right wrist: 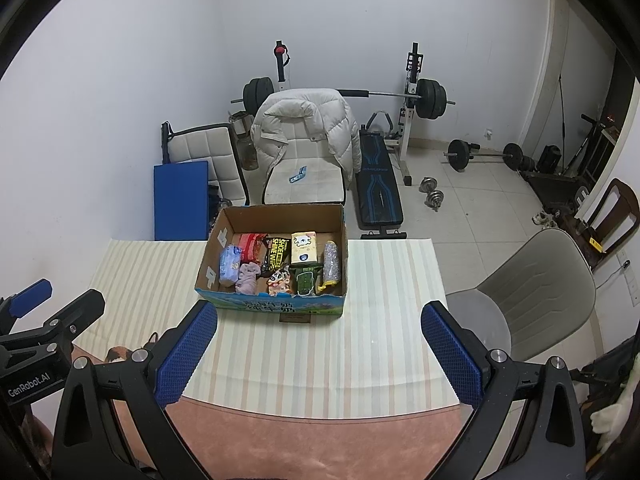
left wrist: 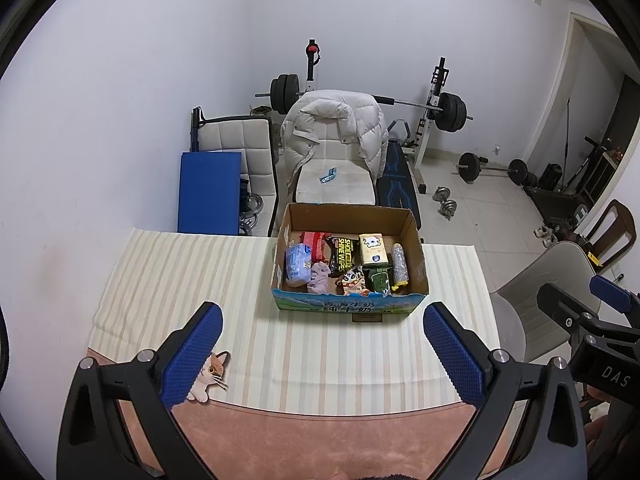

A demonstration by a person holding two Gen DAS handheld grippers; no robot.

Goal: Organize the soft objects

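Soft objects — a blue tissue pack [left wrist: 298, 265], a crumpled pink cloth [left wrist: 319, 278], a cartoon pouch [left wrist: 352, 280] — are packed inside a cardboard box [left wrist: 348, 306] set on the striped mat [left wrist: 160, 280] covering the surface. A black wipes packet [left wrist: 343, 254], a cream carton [left wrist: 373, 249] and a silver roll [left wrist: 400, 266] are lodged in the box's far half. Short of the box, the left claw [left wrist: 323, 354] is held spread wide, nothing between its blue pads. Right of it, the right claw [right wrist: 319, 354] is likewise seen gaping and empty. A cat-shaped toy [left wrist: 210, 376] is partly hidden behind the left claw's left finger — well apart from the box.
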